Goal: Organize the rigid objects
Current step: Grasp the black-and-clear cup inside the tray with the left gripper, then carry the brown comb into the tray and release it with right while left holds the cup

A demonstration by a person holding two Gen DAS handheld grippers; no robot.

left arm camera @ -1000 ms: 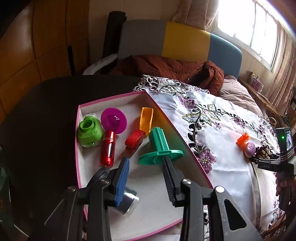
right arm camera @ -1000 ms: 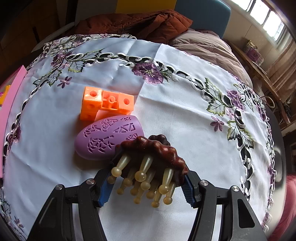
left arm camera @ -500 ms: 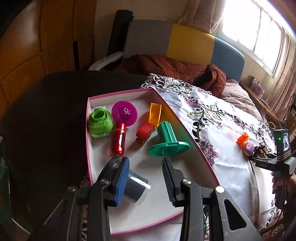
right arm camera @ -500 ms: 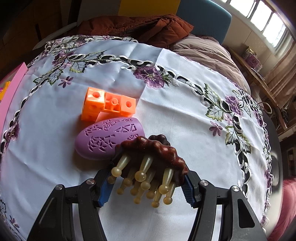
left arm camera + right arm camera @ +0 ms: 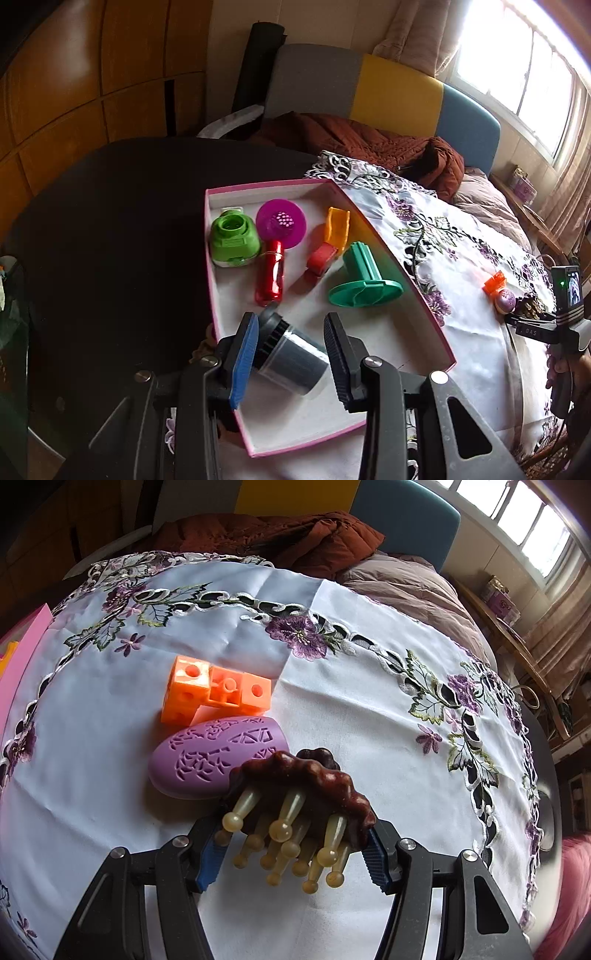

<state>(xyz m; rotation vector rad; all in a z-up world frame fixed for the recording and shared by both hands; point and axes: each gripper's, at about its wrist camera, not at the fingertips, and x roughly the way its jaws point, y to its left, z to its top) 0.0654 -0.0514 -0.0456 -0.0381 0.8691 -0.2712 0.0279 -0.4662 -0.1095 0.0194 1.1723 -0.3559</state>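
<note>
Your round table (image 5: 92, 229) is dark, and a white cloth with purple flowers (image 5: 332, 686) covers one side of it. A pink box (image 5: 424, 314) with a white inside sits on the table, half on the cloth. In the box you have a green stand with a round foot (image 5: 364, 280), lying on its side near the right wall. A green pot (image 5: 232, 240) sits in the far left corner, with a pink funnel (image 5: 281, 223) just beside it. A shiny red tube (image 5: 271, 273) lies below the funnel. A yellow scoop (image 5: 337, 229) and a small red piece (image 5: 321, 260) lie between the tube and the green stand. A grey jar with a black lid (image 5: 291, 354) lies on its side at the near end of the box. Your left gripper (image 5: 291, 354) hangs over that jar with its jaws apart, one finger on each side. The blue pad looks very close to the lid, but the black one is clear of the jar. Out on the cloth, well apart from the box, your right gripper (image 5: 295, 845) is clamped on a brown massage comb with yellow knobs (image 5: 306, 786). A purple egg-shaped thing (image 5: 210, 760) lies just beside the comb, and orange blocks (image 5: 218, 694) sit right behind the egg.
</note>
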